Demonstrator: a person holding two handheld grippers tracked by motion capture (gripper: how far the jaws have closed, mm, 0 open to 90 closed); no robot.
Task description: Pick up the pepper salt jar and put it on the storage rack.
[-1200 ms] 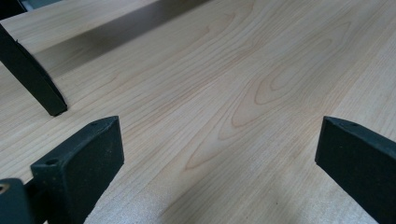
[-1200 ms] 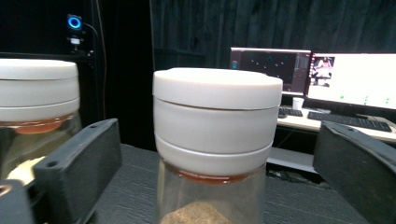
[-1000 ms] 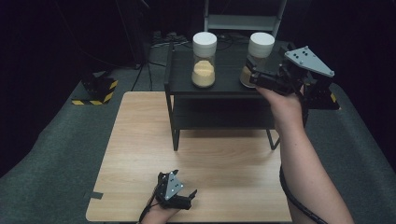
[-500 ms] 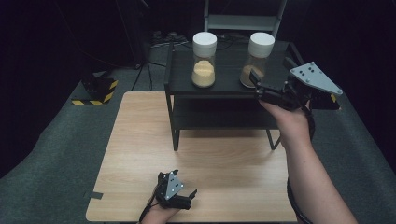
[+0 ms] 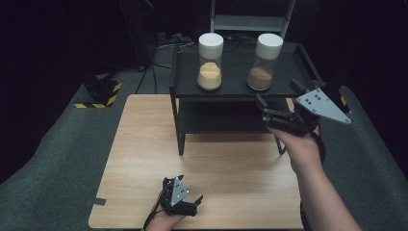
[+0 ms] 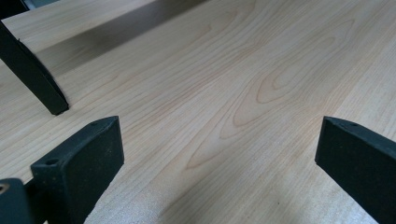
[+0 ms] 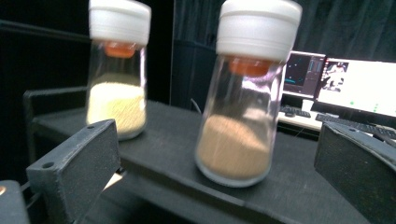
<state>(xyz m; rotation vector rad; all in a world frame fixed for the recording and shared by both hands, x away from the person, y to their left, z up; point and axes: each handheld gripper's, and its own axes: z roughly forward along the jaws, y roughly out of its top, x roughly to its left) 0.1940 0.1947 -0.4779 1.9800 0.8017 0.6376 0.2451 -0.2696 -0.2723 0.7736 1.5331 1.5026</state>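
Two clear jars with white lids stand upright on the top of a black shelf (image 5: 235,89). One holds yellow powder (image 5: 210,61) (image 7: 116,84), the other brown powder (image 5: 263,62) (image 7: 243,116). My right gripper (image 5: 279,96) (image 7: 215,172) hangs open just in front of the shelf's right end, a little below and short of the brown jar and pointing at it, with nothing between its jaws. My left gripper (image 5: 185,191) (image 6: 219,158) rests open low over the wooden table (image 5: 144,144) near its front edge, holding nothing.
A black shelf leg (image 6: 32,74) stands on the table ahead of the left gripper. The shelf has a lower deck (image 5: 221,120). A yellow-black striped block (image 5: 98,94) lies on the floor at the left. Lit monitors (image 7: 355,88) glow behind the shelf.
My right gripper has drawn back from the brown jar toward the person and sunk lower, leaving the jar standing on the shelf. The left gripper has stayed put.
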